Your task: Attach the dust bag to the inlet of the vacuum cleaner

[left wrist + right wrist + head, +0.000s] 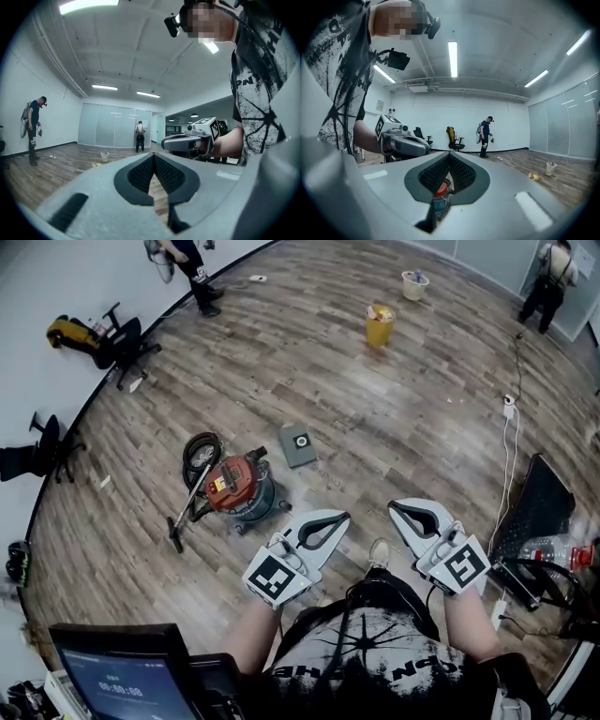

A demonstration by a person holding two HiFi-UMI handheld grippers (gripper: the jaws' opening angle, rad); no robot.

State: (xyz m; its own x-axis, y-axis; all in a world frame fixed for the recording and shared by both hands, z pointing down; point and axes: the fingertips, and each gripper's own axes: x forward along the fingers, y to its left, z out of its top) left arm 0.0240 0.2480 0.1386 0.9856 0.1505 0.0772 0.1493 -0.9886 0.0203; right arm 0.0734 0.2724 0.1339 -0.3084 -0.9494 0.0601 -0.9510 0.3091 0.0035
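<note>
**A:** Item one, the tongs. How are they sitting?

**B:** The left gripper (153, 157) is showing both jaws pressed together, with nothing between them but a sliver of floor beyond. The right gripper (449, 155) is doing the same: its jaws are meeting at the tips and gripping nothing. The red top of the vacuum cleaner (440, 191) is only showing through the gap lower down, well behind. Both are pointing level, side by side and apart.

**A:** Item two, the task's things, placed from the head view?

**B:** The vacuum cleaner is standing upright on the wood floor (422, 399) at about ten o'clock from the left gripper. Its black hose (201, 450) is coiling at its eleven o'clock. The dust bag (299, 445), a flat grey square with a round opening, is lying on the floor at two o'clock from the vacuum. It is looking just clear of the canister, though the wide lens is making that gap hard to judge. Neither gripper is touching either one.

**A:** Item three, surroundings?

**B:** A yellow bucket (380, 325) is standing far off at twelve o'clock, with a white bucket (413, 284) beyond it at one. Office chairs (120, 338) are sitting by the wall at ten. One person (192, 268) is standing at eleven and another (548, 276) at two. A dark screen (112, 664) is showing at seven o'clock, near the wearer.
</note>
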